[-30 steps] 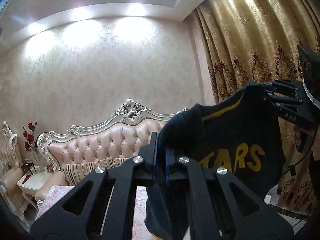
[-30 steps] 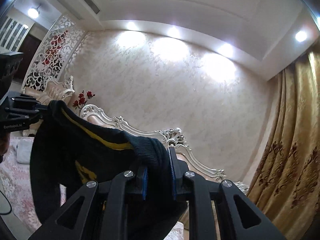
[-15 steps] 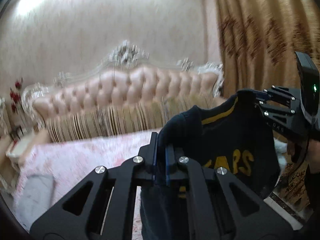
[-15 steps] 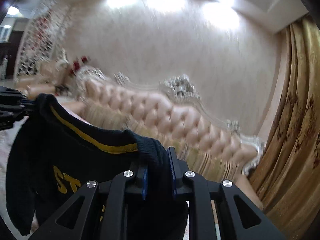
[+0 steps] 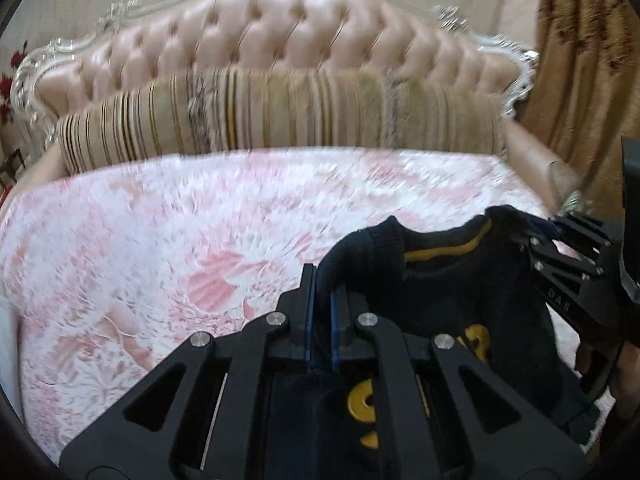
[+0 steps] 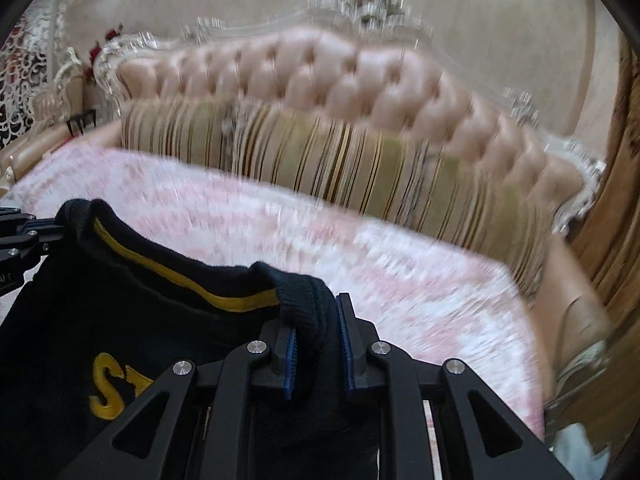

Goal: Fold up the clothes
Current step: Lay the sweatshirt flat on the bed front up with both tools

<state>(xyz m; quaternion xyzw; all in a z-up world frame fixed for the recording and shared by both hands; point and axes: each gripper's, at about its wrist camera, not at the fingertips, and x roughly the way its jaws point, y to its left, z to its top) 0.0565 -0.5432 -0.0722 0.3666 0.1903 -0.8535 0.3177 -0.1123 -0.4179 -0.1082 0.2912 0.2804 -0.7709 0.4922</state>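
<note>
The left tongs and right tongs were each clamped on a top corner of the dark sweater, which hung between them above the pink blanket; a striped bolster lay beyond.

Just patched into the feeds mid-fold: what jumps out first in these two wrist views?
A dark navy sweater with a yellow stripe and yellow lettering hangs stretched between the left gripper and right gripper, each clamped on a top corner. Beneath and beyond it spreads a pink-and-white fluffy blanket. Behind that, a long striped bolster lies against the tufted pink headboard.
</note>
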